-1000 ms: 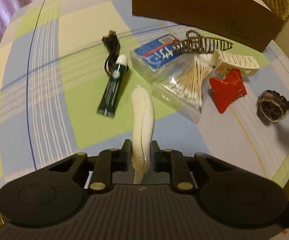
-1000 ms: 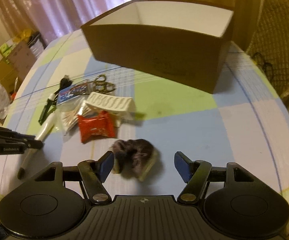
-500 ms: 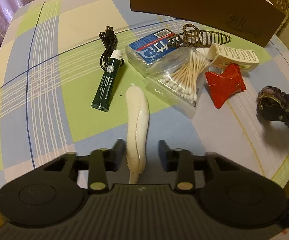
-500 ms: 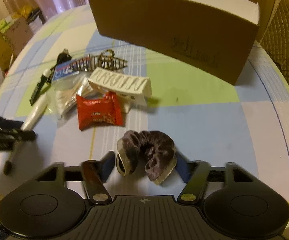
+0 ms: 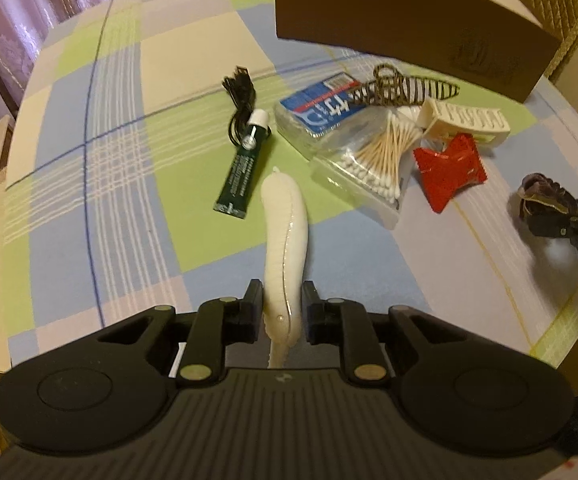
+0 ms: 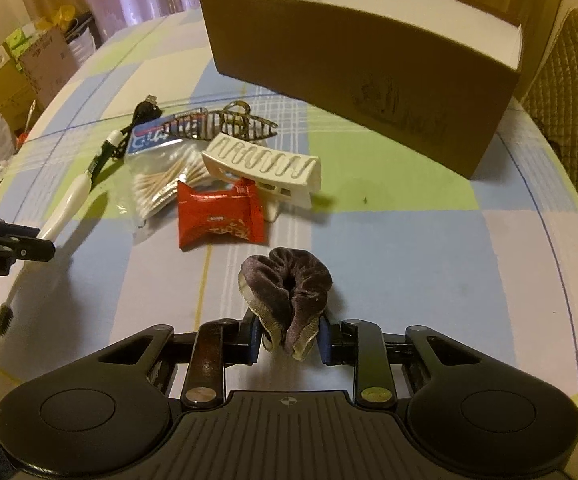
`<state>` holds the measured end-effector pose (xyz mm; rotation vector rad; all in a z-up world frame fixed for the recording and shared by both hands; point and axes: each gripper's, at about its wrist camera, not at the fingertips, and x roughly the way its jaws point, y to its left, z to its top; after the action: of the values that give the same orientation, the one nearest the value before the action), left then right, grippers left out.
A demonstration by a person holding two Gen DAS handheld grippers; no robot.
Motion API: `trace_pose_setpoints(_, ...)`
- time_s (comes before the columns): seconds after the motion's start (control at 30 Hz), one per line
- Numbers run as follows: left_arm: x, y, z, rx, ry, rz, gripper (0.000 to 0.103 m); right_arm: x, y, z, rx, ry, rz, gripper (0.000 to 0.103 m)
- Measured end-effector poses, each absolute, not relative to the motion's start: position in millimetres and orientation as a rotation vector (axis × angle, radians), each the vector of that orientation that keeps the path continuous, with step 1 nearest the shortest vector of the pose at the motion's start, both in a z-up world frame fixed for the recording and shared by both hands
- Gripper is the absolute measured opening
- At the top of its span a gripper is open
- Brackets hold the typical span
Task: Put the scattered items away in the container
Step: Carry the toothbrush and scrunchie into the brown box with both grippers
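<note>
The left gripper [image 5: 280, 312] has its jaws closed on the handle of a white toothbrush [image 5: 285, 248], which points away from the camera; in the right wrist view its bristled head [image 6: 3, 316] hangs past the gripper, above the checked worktop [image 5: 109, 168]. The right gripper [image 6: 289, 336] has its jaws squeezed onto a dark velvet scrunchie [image 6: 289, 288], folding it between them.

The rest of the items lie clustered on the worktop, near the brown container [image 6: 369, 64], which stands open at the far side with a white inside. A dark green tube [image 5: 243, 168] lies beside a black USB cable [image 5: 239, 100]. To the right of these sit a blue-labelled clear packet [image 5: 321, 112] and a bag of cotton swabs [image 5: 381, 160], touching each other. A patterned brown hair claw [image 6: 217, 124] rests on the packet's far edge, a cream hair claw [image 6: 265, 164] lies just beside it, and a red snack packet [image 6: 221, 216] lies against the cream claw's near side.
</note>
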<state>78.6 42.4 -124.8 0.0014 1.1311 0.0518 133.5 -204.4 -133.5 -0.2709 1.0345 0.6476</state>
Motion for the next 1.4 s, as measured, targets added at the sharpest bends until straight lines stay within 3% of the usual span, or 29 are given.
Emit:
trace_pose_setpoints(0.7, 76, 29, -65, 0.003, 0.967, 0.008, 0.016, 123, -206, -98, -0.256, 0.946, 0.683, 0.024)
trace_pose_setpoints(1.4, 173, -30, -4, -0.045, 0.826, -0.133, 0.016, 195, -223, -44, -0.231, 0.828, 0.776, 0.024)
